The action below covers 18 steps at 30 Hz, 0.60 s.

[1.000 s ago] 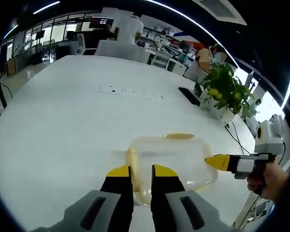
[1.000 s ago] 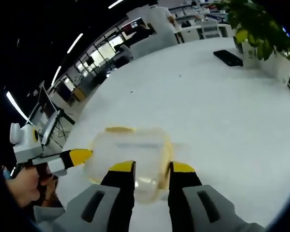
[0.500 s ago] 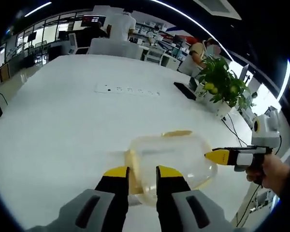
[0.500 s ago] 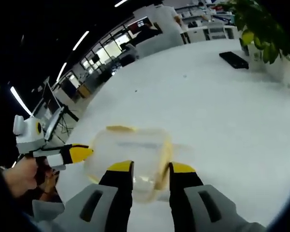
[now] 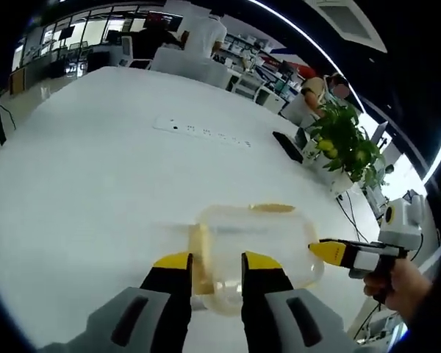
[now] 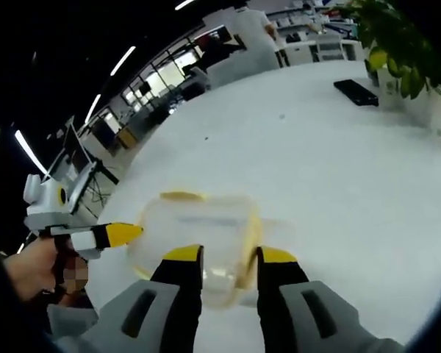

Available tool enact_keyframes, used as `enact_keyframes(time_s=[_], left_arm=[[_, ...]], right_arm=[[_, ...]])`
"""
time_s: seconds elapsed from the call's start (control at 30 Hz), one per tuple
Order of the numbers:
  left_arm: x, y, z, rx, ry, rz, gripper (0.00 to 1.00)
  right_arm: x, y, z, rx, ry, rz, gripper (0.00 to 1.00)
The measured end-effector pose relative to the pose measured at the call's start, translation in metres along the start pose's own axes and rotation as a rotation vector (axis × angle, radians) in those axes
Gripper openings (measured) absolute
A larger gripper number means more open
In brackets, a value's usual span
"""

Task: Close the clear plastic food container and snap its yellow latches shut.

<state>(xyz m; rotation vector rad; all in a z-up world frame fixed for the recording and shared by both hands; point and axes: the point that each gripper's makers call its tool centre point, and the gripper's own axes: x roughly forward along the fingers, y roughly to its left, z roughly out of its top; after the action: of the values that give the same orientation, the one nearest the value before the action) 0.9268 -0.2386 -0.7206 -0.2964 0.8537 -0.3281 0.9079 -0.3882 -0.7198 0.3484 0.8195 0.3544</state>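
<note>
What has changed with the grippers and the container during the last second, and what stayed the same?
Very little changed. The left gripper opened its jaws slightly wider around the container's near latch. Nothing was taken hold of or let go. The right gripper stayed open at its latch; the container stayed in place on the table, lid on. The rest of the shift is camera motion.

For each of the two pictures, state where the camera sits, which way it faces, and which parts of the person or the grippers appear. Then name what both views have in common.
Left gripper view: rides the left gripper, facing across the white table over the clear container; the right gripper and a hand enter from the right.
Right gripper view: rides the right gripper, facing the container from the opposite side; the left gripper and a hand enter from the left.
Shared: container, table, potted plant.
</note>
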Motion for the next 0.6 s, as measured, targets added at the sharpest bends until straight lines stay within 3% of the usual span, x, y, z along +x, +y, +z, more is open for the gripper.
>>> enact_keyframes(time_s=[0.13,0.3,0.6], left_arm=[[-0.0005,0.0001,-0.0004,-0.011,0.007,0.006,0.16],[-0.0014,0.0032,-0.0016,-0.107,0.008,0.011,0.12],[-0.0042,-0.0012,-0.0004,-0.039,0.001,0.039,0.08]], right_arm=[[0.0000,0.0005,-0.0010,0.006,0.007,-0.005,0.25],[0.0001,0.0017,-0.0026,0.009,0.028,-0.006,0.24],[0.0010,0.0036,-0.0035,-0.007,0.069,-0.012,0.22]])
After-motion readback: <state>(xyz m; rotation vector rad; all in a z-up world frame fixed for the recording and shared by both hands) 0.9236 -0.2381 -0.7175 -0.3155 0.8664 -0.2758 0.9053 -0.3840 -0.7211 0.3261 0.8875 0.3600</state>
